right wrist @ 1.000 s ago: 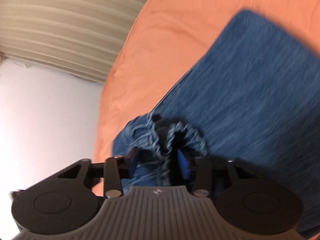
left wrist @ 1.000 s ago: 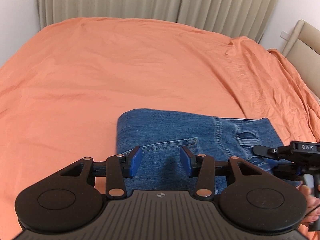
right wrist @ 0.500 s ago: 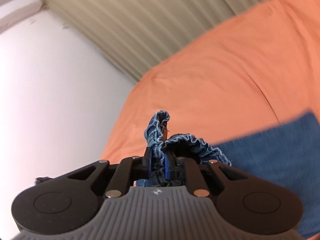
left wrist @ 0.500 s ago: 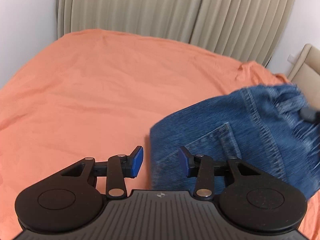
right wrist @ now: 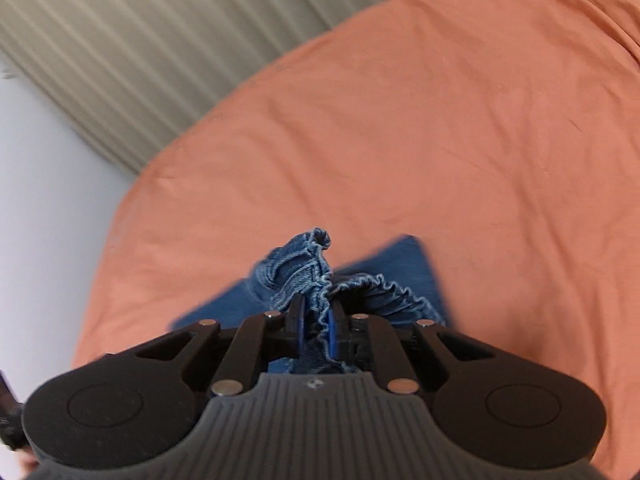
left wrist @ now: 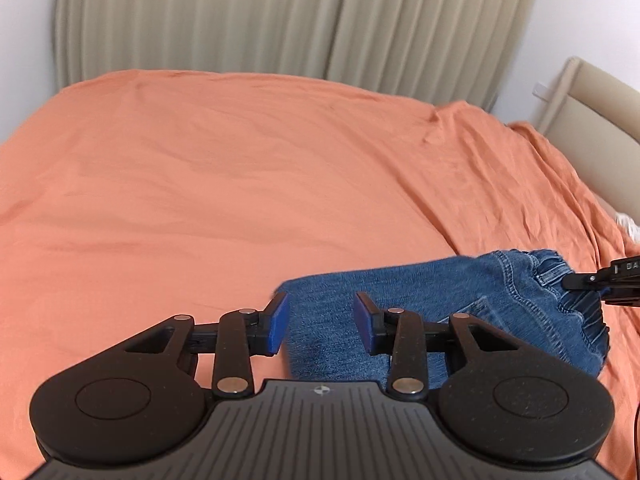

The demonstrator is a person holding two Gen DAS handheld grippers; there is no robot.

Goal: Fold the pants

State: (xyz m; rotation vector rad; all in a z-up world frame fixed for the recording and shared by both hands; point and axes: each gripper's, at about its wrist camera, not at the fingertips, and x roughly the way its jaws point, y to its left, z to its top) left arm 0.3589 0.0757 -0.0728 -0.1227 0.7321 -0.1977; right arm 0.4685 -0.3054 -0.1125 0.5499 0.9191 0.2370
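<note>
Jeans (right wrist: pixel 372 268) now lower, waistband between right fingers (right wrist: pixel 298 320), left fingers (left wrist: pixel 278 322) apart.

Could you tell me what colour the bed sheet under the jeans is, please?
The sheet is plain orange, clearest in the left wrist view.

The left gripper (left wrist: pixel 321 326) hides the near edge of the blurred jeans (left wrist: pixel 440 300).
</note>
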